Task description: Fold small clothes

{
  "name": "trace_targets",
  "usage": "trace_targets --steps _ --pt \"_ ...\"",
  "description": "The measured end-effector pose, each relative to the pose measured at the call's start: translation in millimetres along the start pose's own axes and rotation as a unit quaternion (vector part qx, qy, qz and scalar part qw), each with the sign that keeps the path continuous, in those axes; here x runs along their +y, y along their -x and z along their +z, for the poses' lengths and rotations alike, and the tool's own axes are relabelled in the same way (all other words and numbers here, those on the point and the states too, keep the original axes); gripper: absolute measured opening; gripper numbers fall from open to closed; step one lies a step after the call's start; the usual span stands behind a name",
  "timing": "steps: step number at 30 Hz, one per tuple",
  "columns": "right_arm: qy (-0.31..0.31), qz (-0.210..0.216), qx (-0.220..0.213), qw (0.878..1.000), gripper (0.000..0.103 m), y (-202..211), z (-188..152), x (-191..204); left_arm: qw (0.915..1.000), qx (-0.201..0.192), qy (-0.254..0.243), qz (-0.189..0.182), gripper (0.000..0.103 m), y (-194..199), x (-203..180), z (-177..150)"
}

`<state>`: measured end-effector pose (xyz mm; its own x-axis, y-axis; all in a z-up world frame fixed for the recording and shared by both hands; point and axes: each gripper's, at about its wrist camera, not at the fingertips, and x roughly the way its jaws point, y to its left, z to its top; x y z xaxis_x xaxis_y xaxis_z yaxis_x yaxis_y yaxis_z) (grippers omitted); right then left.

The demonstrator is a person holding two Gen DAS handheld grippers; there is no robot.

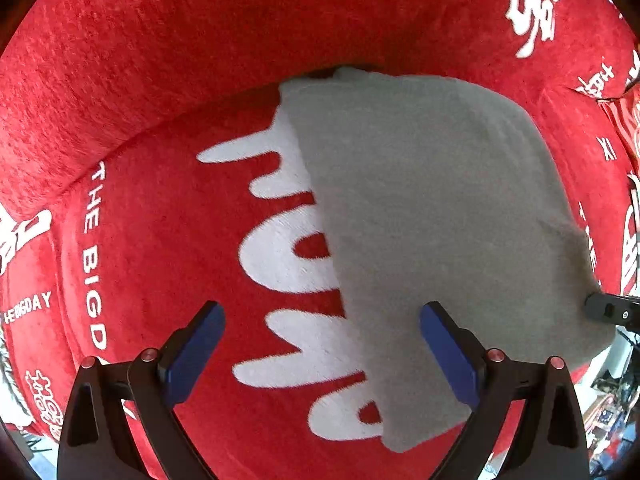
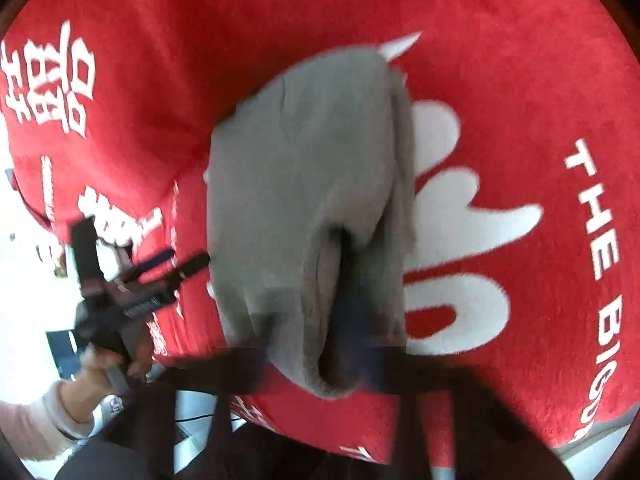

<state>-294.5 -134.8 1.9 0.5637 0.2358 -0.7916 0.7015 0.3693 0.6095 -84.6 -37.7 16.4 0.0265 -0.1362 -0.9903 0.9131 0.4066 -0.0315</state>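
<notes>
A small grey cloth (image 1: 420,208) lies on a red plush cushion (image 1: 160,92) with white lettering. My left gripper (image 1: 322,344) points straight down over the cloth's left edge. It is open and its blue pads (image 1: 196,352) hold nothing. In the blurred right wrist view my right gripper (image 2: 352,300) is shut on a bunched fold of the grey cloth (image 2: 304,152), and the near end is lifted off the cushion. The left gripper (image 2: 180,262) shows at the left of that view, held by a hand (image 2: 100,360).
The red cushion (image 2: 540,80) has a raised padded rim (image 1: 120,40) behind the cloth. Beyond its near edge are a white floor and dark clutter (image 1: 612,412). A light sleeve (image 2: 36,420) is at the lower left of the right wrist view.
</notes>
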Motion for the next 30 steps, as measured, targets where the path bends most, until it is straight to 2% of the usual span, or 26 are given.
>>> trace_targets --steps 2,4,6,7,9,11,14,17,26,28,30 --pt "0.009 0.001 0.000 1.000 0.007 -3.6 -4.9 -0.6 0.9999 0.009 -0.010 0.004 0.099 -6.8 -5.1 -6.5" --pt "0.007 -0.032 0.008 0.999 0.007 -13.6 -8.2 -7.1 0.9997 0.014 -0.019 0.009 0.099 -17.2 -7.4 -15.7" --pt "-0.011 -0.065 0.028 0.997 0.007 -23.7 -10.5 -35.2 0.9994 0.028 -0.019 0.005 0.099 -26.2 -7.2 -24.8" --pt "-0.028 -0.064 0.037 0.997 0.007 -29.3 -16.1 -49.4 0.9993 0.030 -0.019 0.005 0.099 -27.4 -6.8 -27.9" --pt "-0.041 -0.042 0.028 0.998 0.007 -27.4 -20.0 -58.2 0.9993 0.030 -0.018 0.009 0.099 -26.9 -5.7 -34.1" --pt "-0.039 -0.052 0.026 0.998 0.007 -24.7 -21.4 -58.0 0.9994 0.033 -0.010 0.009 0.099 -25.6 -3.1 -38.5" --pt "-0.042 -0.077 0.027 0.996 0.019 -21.3 -23.3 -55.0 0.9993 0.037 0.008 0.005 0.099 -22.2 0.7 -41.3" --pt "-0.064 -0.088 0.013 0.994 0.025 -11.9 -25.3 -52.3 0.9992 0.036 0.015 0.008 0.099 -17.2 2.4 -44.6" --pt "-0.070 -0.154 -0.043 0.985 0.026 22.7 -43.1 -31.7 0.9992 0.031 0.025 0.000 0.099 -9.9 16.1 -65.1" --pt "-0.067 -0.160 -0.055 0.983 0.034 27.4 -49.4 -21.5 0.9992 0.031 0.025 0.009 0.099 -6.2 21.9 -70.1" --pt "-0.061 -0.167 -0.064 0.982 0.047 28.7 -54.2 -9.7 0.9992 0.028 0.026 0.013 0.099 -0.8 28.5 -76.5"
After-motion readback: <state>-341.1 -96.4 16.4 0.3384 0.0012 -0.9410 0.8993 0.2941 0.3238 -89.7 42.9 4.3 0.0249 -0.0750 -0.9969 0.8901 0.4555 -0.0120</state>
